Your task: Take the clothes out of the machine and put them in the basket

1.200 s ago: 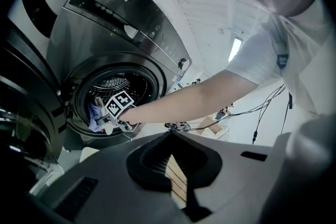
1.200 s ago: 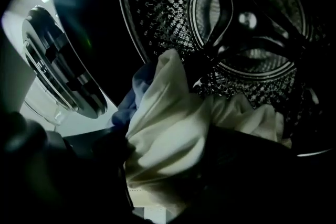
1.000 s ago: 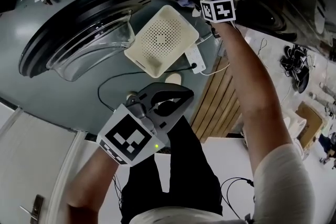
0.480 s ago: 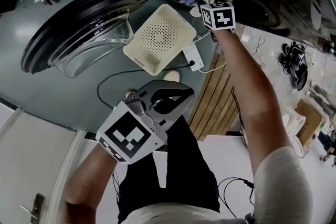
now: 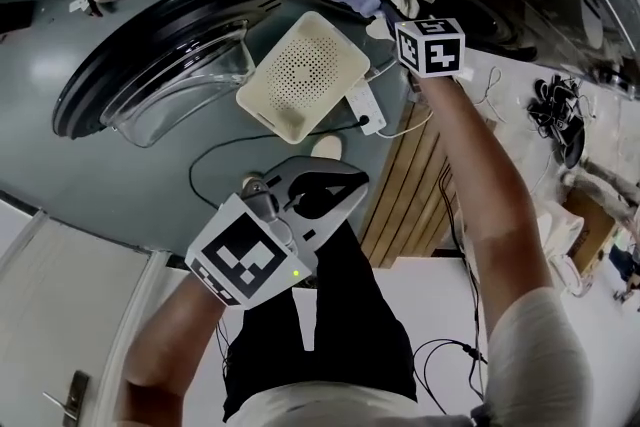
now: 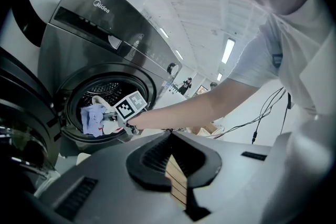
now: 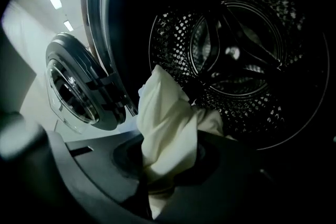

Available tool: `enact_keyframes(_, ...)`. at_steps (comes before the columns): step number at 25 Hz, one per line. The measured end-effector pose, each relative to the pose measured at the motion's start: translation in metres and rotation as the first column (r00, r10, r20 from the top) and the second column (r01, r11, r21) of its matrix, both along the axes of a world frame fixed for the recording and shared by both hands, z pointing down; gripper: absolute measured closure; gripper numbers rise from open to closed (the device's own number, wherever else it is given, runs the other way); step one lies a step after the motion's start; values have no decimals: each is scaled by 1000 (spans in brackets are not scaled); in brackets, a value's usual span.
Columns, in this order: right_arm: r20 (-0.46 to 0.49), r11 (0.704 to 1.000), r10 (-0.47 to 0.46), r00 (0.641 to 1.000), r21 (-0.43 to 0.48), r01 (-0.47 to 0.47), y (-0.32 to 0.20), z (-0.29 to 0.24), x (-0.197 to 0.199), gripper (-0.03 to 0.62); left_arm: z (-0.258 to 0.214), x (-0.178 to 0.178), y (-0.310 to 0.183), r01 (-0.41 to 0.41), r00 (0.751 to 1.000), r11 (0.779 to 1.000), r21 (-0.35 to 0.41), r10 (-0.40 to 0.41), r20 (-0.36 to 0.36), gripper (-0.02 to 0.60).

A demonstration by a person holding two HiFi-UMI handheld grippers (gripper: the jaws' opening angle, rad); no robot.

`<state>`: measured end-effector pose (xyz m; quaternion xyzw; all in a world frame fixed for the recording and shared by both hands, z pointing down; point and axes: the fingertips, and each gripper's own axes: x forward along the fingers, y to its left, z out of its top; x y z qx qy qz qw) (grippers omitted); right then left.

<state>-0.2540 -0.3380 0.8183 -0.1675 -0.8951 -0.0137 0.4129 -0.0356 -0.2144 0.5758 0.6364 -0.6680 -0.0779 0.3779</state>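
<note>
Hanging from right fingers: cream cloth [image 7: 167, 123], pinched low down, its free end standing up in front of the drum.
Right gripper [image 7: 160, 168]: at the machine's opening; fingers have just been closing and are now clenched on the cream cloth.
Lilac cloth [image 6: 94, 118]: bunched at the front lip of the drum, just beside the right gripper.
Drum [image 7: 239, 55]: perforated metal, dark inside.
Machine [image 6: 105, 34]: grey front-loader, round mouth uncovered.
Door [image 5: 165, 80]: swung wide open, glass bowl showing.
Basket [image 5: 305, 75]: cream, perforated base, on the floor below the machine's mouth, beside the door.
Power strip [image 5: 367, 107]: white, on the floor just beside the basket's corner.
Left gripper [image 5: 352, 183]: held well apart from the machine, above the floor; fingers brought together at the tips, holding nothing.
</note>
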Motion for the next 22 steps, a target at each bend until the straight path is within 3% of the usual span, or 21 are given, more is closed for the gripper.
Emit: enact_keyframes(22, 125, 1000, 6, 992, -24, -3, 8, -112, 58, 513, -31, 25, 23, 3, 1000, 1000, 29, -4, 27, 583)
